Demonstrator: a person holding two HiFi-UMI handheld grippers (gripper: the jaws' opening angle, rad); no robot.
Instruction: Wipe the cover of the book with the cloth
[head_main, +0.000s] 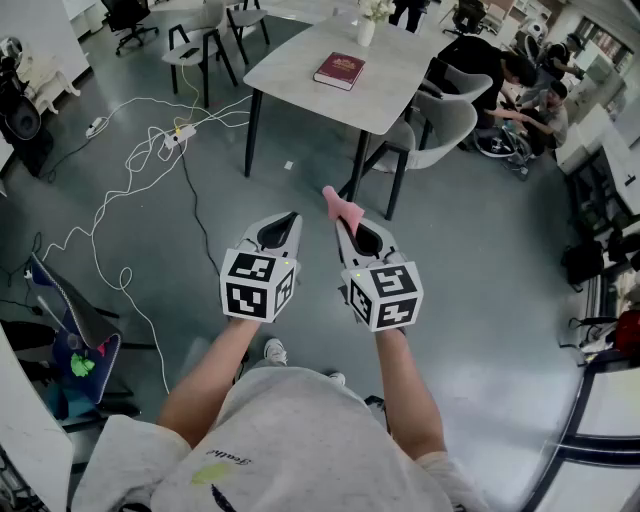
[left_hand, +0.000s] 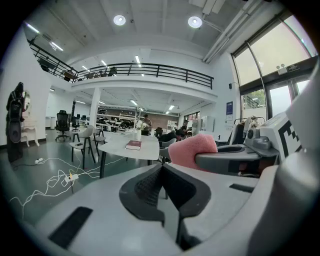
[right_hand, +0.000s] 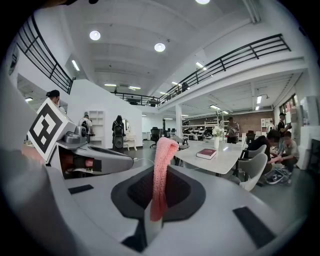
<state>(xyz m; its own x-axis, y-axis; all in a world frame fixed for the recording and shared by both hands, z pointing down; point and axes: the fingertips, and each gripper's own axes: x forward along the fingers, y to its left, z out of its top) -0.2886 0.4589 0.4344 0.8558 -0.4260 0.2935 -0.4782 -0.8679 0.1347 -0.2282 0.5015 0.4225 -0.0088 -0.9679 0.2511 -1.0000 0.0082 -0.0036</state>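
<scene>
A dark red book (head_main: 340, 70) lies flat on a light grey table (head_main: 300, 55) some way ahead of me; it also shows as the book (left_hand: 133, 145) in the left gripper view and the book (right_hand: 206, 153) in the right gripper view. My right gripper (head_main: 344, 218) is shut on a pink cloth (head_main: 338, 205), which sticks up between its jaws as the cloth (right_hand: 160, 175). My left gripper (head_main: 286, 221) is shut with nothing in it, its jaws meeting at the tips (left_hand: 161, 167). Both grippers hang side by side over the floor, well short of the table.
White cables and a power strip (head_main: 180, 132) trail across the grey floor at left. Chairs (head_main: 435, 130) stand round the table, and a white vase (head_main: 366, 30) sits at its far end. People sit at the right (head_main: 520, 85). A blue stand (head_main: 70, 330) is at near left.
</scene>
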